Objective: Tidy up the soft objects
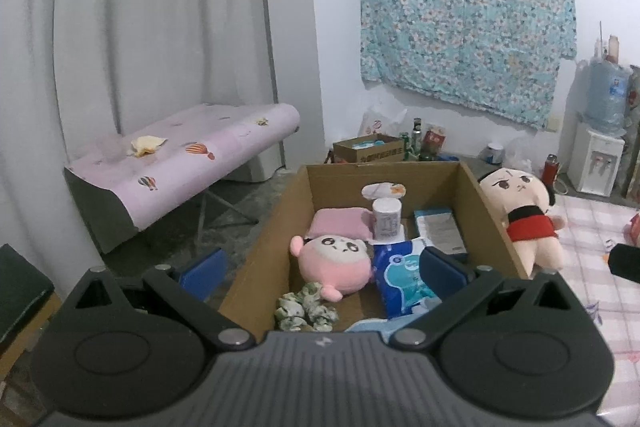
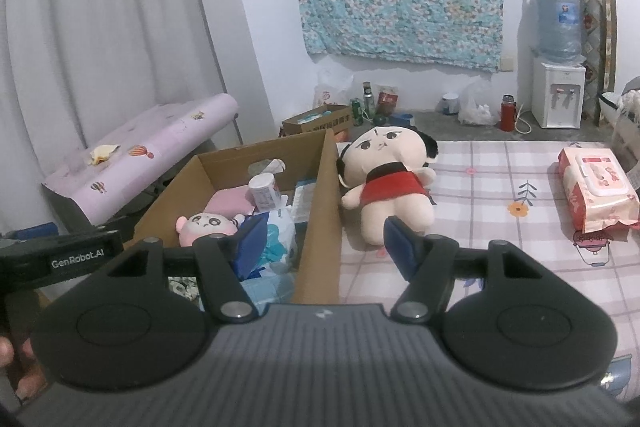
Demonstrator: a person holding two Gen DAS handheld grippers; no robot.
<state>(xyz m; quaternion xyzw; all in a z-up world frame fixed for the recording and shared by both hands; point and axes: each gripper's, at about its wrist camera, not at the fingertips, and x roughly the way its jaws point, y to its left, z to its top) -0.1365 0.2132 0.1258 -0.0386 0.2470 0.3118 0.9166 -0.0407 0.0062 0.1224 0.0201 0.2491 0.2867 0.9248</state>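
An open cardboard box (image 1: 276,227) (image 2: 320,195) holds a pink round plush (image 1: 334,261) (image 2: 208,225), a pink cushion (image 1: 340,223), a green scrunchie (image 1: 306,309), a blue tissue pack (image 1: 404,277) and a white can (image 1: 386,219). A cream doll in a red dress (image 2: 386,183) (image 1: 524,223) lies on the checked bed (image 2: 500,195) right of the box. My left gripper (image 1: 322,265) is open and empty above the box's near end. My right gripper (image 2: 324,235) is open and empty over the box's right wall, just short of the doll.
A pink wet-wipes pack (image 2: 596,187) lies on the bed at the right. A lilac folding cot (image 1: 176,163) stands left of the box. A second small carton (image 1: 370,147), bottles and a water dispenser (image 2: 558,67) line the far wall.
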